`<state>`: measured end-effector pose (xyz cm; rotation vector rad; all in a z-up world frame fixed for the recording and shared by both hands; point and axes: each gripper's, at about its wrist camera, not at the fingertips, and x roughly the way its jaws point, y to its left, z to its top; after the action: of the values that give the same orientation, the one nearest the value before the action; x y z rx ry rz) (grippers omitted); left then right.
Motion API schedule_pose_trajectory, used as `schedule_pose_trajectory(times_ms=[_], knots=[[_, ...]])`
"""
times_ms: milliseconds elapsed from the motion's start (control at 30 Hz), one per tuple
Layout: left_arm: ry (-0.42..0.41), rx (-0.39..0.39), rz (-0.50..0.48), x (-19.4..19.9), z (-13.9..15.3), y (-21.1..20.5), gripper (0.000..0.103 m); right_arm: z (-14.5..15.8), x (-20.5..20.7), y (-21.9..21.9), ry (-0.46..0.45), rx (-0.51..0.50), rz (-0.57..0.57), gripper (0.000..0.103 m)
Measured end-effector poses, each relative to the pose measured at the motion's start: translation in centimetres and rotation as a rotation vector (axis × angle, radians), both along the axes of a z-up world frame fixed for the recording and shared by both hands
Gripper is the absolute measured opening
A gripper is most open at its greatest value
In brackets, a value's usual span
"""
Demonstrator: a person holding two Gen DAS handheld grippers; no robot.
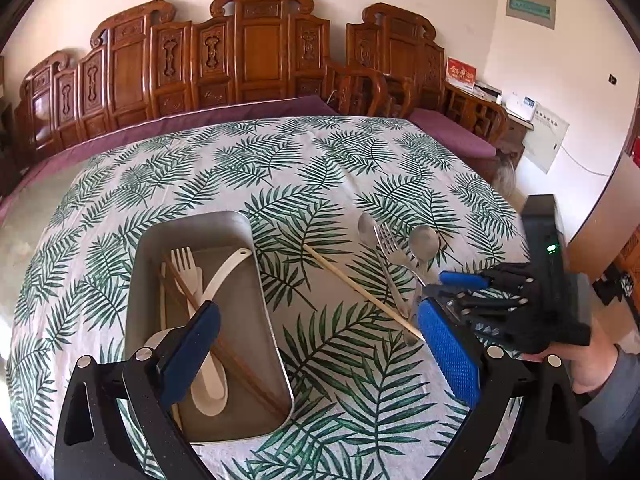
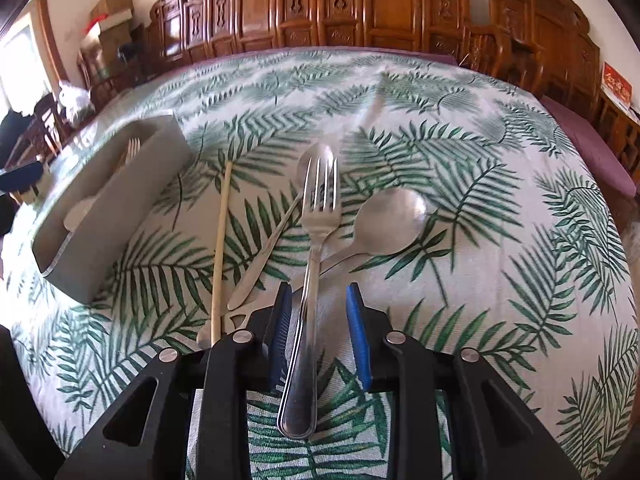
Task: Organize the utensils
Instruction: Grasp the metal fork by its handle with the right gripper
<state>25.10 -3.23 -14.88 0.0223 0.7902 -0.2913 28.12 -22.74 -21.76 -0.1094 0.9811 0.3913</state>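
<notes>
A grey tray (image 1: 140,280) holds a wooden fork (image 1: 185,268), a pale spoon (image 1: 212,380) and brown chopsticks (image 1: 244,372). My left gripper (image 1: 320,354) hovers open over its near right end with nothing between the fingers. To the right, on the cloth, lie a metal fork (image 1: 390,248), two metal spoons (image 1: 424,242) and a light chopstick (image 1: 360,288). In the right wrist view the metal fork (image 2: 320,216) lies across one spoon (image 2: 316,158), beside the other spoon (image 2: 392,216) and the chopstick (image 2: 222,240). My right gripper (image 2: 318,312) straddles the fork's handle, with a gap on each side.
The table wears a palm-leaf cloth (image 1: 320,168). Carved wooden benches (image 1: 260,48) with purple cushions stand behind it. A person's hand (image 1: 592,368) holds the right gripper (image 1: 436,290) at the table's right edge. The tray (image 2: 112,208) sits left of the loose cutlery.
</notes>
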Motion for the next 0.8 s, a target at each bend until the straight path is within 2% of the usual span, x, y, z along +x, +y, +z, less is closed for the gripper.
schedule_pose_trajectory(times_ms=[100,367,400,500,633,800], knots=[[-0.002,0.007,-0.003,-0.2,-0.1,-0.3,0.095,-0.1,-0.3,0.7,-0.019,-0.073,0.017,0.03],[0.002,0.019,-0.015,-0.5,-0.3,-1.3,0.095,-0.2,0.7,0.9,-0.009,-0.076,-0.007,0.03],[0.002,0.02,-0.017,-0.6,-0.3,-1.5,0.095,-0.2,0.7,0.9,-0.005,-0.076,-0.009,0.027],[0.006,0.025,-0.016,-0.8,-0.3,-1.9,0.095,-0.1,0.8,1.2,0.003,-0.08,0.006,0.01],[0.018,0.043,-0.006,-0.7,-0.5,-2.5,0.095,0.0,0.9,0.9,0.027,-0.062,0.013,0.009],[0.036,0.072,-0.004,-0.3,-0.8,-4.1,0.095,1.3,0.5,-0.3,-0.001,-0.012,0.02,0.009]])
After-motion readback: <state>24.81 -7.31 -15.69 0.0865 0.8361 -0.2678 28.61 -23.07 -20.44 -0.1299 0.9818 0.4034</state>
